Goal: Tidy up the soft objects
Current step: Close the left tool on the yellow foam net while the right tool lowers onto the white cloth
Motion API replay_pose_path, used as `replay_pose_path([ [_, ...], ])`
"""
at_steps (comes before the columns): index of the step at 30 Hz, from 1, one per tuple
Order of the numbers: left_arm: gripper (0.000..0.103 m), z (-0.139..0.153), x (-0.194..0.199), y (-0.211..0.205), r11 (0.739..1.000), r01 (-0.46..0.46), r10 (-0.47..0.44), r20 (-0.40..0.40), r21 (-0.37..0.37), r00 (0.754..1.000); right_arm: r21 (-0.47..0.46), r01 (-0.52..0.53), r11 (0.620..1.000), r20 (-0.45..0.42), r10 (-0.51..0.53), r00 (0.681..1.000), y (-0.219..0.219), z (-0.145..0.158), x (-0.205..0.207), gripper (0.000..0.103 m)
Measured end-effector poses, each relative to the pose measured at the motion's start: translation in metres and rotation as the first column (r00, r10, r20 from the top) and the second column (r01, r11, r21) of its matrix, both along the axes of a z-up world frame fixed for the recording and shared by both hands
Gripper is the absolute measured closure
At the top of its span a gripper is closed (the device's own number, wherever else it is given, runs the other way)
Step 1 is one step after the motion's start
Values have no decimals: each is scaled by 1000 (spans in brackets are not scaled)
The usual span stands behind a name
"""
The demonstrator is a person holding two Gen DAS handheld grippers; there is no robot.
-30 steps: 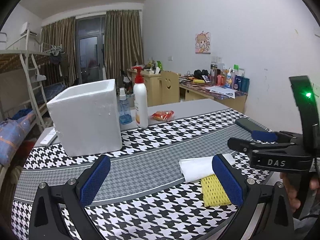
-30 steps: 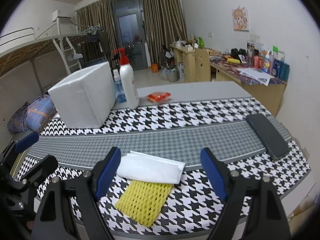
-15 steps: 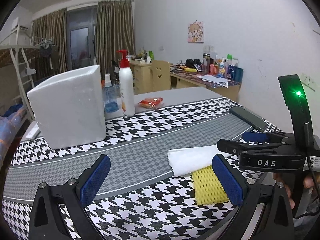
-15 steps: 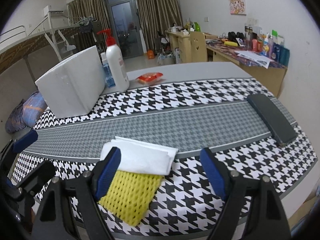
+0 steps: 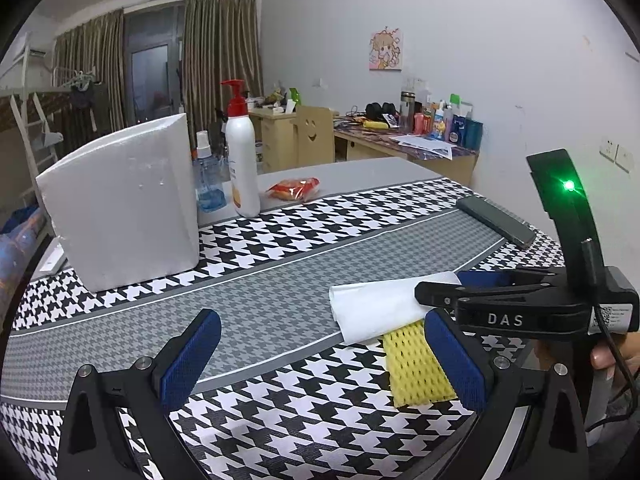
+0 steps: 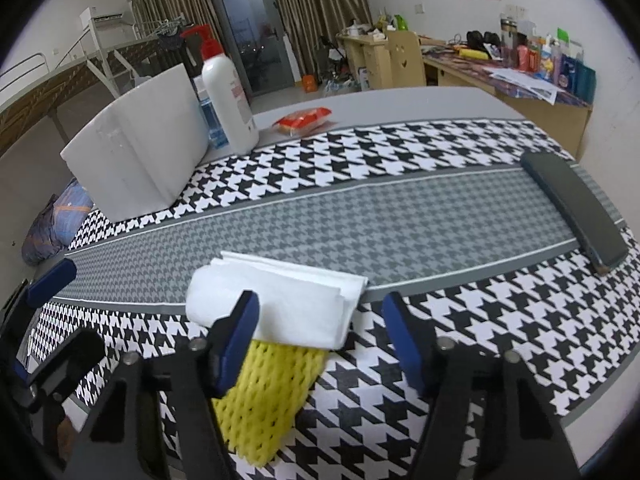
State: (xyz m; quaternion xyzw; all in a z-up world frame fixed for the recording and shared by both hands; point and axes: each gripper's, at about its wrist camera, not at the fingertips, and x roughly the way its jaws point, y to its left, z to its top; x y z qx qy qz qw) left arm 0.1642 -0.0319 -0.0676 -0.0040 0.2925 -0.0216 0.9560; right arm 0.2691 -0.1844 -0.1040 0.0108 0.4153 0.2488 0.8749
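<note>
Both tools gape; right tool (image 6: 320, 320) over white cloth (image 6: 296, 304).

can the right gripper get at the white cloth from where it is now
Probably yes: the right gripper is open right over the white cloth, which lies on the yellow net, with nothing between them.

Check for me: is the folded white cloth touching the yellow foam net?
Touching. The right wrist view shows the folded white cloth lying over the far end of the yellow foam net, with no gap between them.
</note>
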Motion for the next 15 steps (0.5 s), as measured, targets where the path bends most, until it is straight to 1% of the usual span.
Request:
replay_pose_path([
  [5,1,-2,4,0,1000,-12,12,-5,-3,1000,8,-2,1000,-35,3,999,0,-7,6,45],
  [7,1,-2,6,0,1000,-13,13,-7,-2,1000,12,-6,1000,-49,7,999,-1,-10,8,55],
  [9,1,-3,7,-1,1000,-10,10,-10,2,1000,14,-6,1000,-57,7,998,-2,-11,9,60],
  [10,1,-4,7,-1,1000,-10,10,-11,3,1000,13,-5,1000,-61,6,998,-2,-12,9,64],
  [14,1,-6,8,-4,1000,-1,1,-20,13,1000,18,-3,1000,-55,4,999,-3,-11,9,78],
  [15,1,-6,8,-5,1000,2,-2,-21,14,1000,16,1,1000,-49,0,999,-4,-10,9,83],
])
